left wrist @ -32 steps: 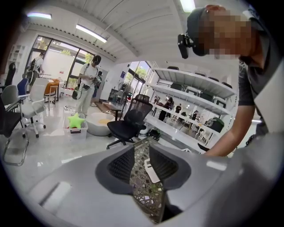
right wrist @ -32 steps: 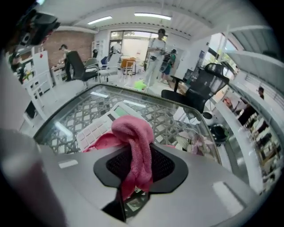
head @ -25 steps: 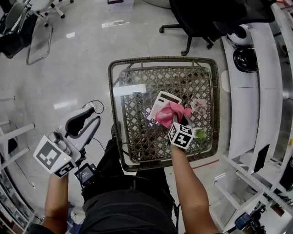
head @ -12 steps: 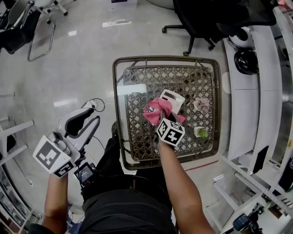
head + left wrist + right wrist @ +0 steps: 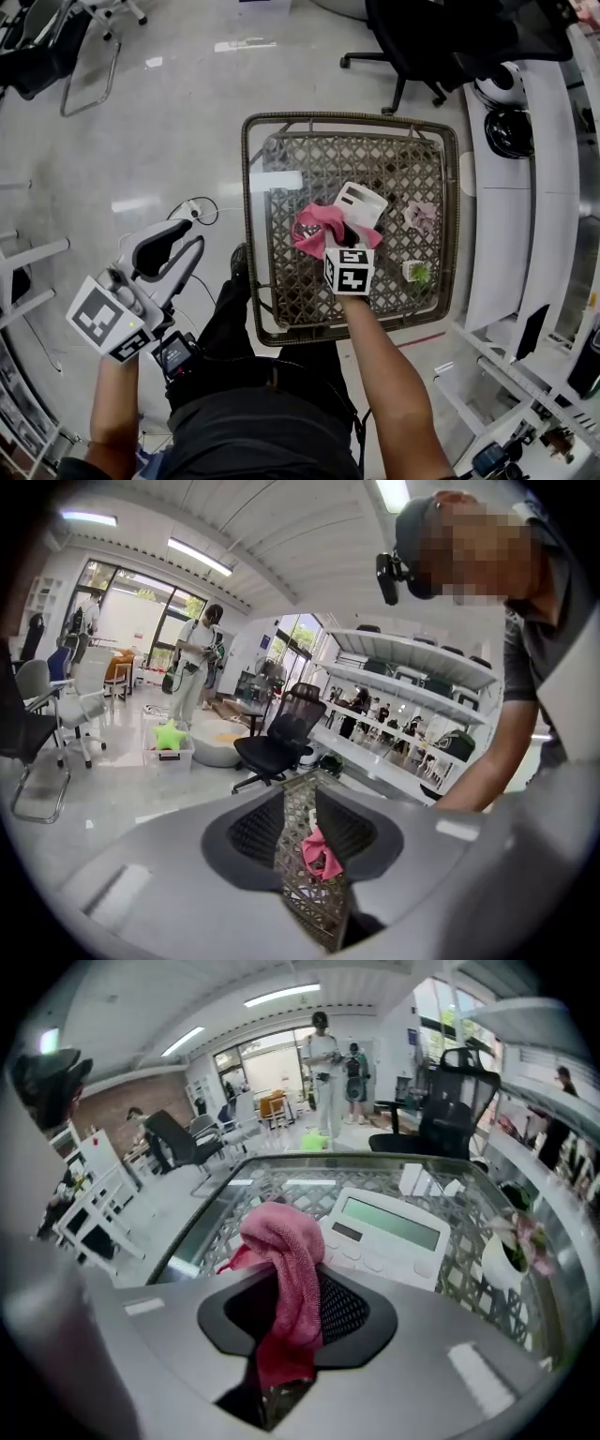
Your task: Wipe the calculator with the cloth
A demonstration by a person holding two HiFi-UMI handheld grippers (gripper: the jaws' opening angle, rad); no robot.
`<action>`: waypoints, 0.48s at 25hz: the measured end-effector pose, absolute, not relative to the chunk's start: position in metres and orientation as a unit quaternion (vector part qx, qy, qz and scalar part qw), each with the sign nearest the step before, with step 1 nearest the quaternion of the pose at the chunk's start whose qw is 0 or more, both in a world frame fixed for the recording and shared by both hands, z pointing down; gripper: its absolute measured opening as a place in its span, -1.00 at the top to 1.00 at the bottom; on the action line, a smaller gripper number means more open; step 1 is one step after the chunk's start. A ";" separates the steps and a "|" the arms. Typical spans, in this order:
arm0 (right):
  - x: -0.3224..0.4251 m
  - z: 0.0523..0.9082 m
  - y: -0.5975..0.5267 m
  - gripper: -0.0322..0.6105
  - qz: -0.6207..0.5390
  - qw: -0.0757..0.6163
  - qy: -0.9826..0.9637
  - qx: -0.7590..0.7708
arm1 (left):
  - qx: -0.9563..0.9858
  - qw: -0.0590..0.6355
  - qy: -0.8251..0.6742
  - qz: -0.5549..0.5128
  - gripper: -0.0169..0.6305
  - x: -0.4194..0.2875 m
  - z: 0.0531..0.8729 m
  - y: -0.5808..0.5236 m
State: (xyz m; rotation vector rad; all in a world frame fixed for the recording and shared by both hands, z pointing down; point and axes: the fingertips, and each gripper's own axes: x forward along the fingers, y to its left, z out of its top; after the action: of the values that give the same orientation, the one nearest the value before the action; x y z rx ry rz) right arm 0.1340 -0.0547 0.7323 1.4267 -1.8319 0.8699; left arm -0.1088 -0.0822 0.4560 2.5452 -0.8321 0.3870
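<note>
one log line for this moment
right gripper: shut on cloth | cloth: at calculator edge | left gripper: open, empty, left of table

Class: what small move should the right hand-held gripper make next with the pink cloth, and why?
Probably sweep it right, across the calculator: the right hand-held gripper clamps the pink cloth beside the calculator's left edge, keys and display uncovered.

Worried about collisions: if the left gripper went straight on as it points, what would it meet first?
Likely the wicker table, its near edge framed between the left gripper's open jaws; depth is hard to judge.
</note>
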 end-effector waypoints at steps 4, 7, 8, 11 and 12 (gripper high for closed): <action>0.131 0.736 -0.044 0.60 0.264 0.395 -0.736 0.482 | 0.919 0.214 -0.302 0.139 0.61 -0.110 0.454 -0.082; 0.142 0.740 -0.036 0.60 0.224 0.433 -0.744 0.457 | 0.919 0.213 -0.302 0.139 0.61 -0.110 0.453 -0.082; 0.147 0.741 -0.032 0.60 0.211 0.445 -0.745 0.450 | 0.919 0.212 -0.301 0.139 0.61 -0.109 0.453 -0.082; 0.166 0.744 -0.023 0.60 0.191 0.467 -0.743 0.440 | 0.920 0.211 -0.299 0.141 0.61 -0.106 0.453 -0.083; 0.173 0.744 -0.021 0.60 0.190 0.471 -0.740 0.441 | 0.921 0.210 -0.297 0.141 0.61 -0.105 0.453 -0.083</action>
State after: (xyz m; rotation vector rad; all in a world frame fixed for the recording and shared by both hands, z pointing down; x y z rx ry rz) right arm 0.1730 -0.0211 0.7440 1.0807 -1.8127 0.4652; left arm -0.1048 -0.0831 0.4526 2.5592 -0.8265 0.3926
